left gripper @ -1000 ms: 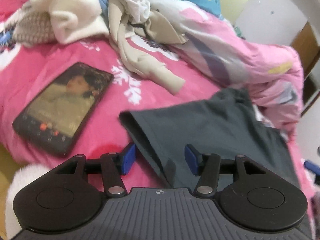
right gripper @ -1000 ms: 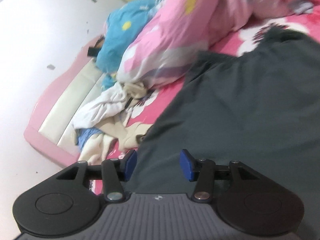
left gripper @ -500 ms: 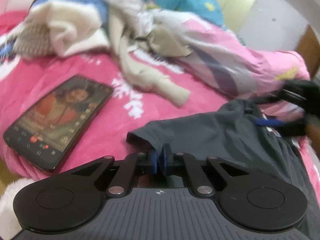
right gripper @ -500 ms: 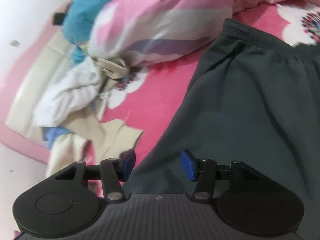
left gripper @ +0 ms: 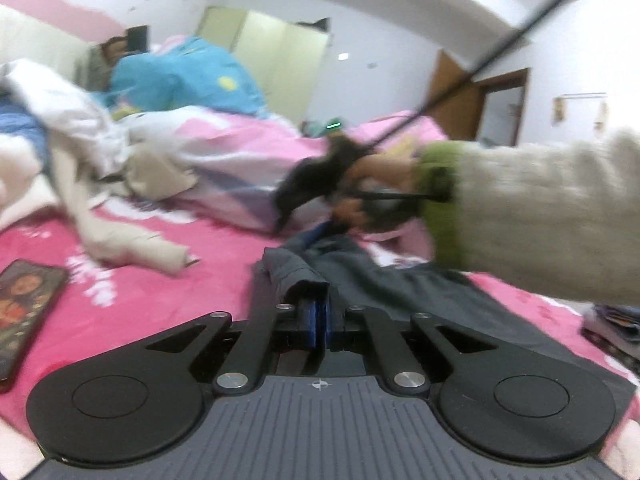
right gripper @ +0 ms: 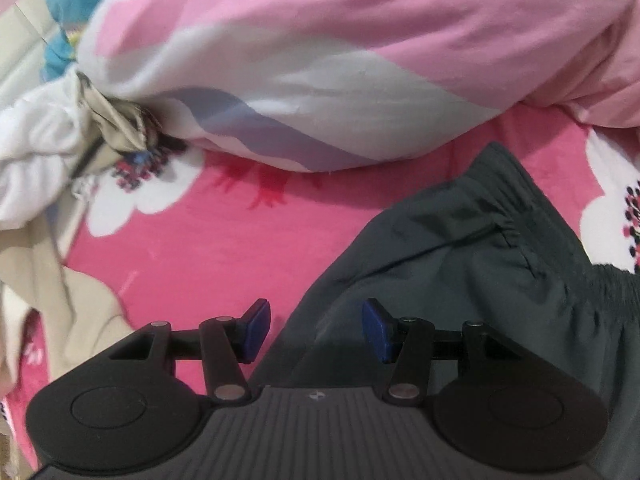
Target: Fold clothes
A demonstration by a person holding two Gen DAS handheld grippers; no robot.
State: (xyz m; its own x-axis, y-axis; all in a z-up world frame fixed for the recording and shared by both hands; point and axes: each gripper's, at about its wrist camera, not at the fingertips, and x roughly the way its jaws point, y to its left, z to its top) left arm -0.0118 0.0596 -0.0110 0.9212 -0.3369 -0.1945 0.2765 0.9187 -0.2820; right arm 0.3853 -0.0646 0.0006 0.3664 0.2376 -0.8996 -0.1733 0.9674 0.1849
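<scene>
Dark grey shorts [left gripper: 400,280] lie on the pink flowered bed sheet [left gripper: 168,296]. My left gripper [left gripper: 319,320] is shut on the hem of one leg of the shorts and lifts it into a fold. In the right wrist view the shorts [right gripper: 460,264] show their elastic waistband [right gripper: 532,220] at the right. My right gripper [right gripper: 316,328] is open just above the shorts' edge, one blue pad [right gripper: 256,330] over the sheet and the other over the cloth. The right hand with its gripper shows blurred in the left wrist view [left gripper: 332,188].
A phone [left gripper: 24,308] lies on the sheet at the left. A heap of beige, white and blue clothes [left gripper: 80,168] sits behind it. A rolled pink and white quilt [right gripper: 340,64] lies along the far side. A black cable [left gripper: 500,52] runs up from the right hand.
My left gripper has stayed shut on the shorts' leg hem, lifted it and tilted up. My right gripper has moved lower toward the waistband side and stays open.
</scene>
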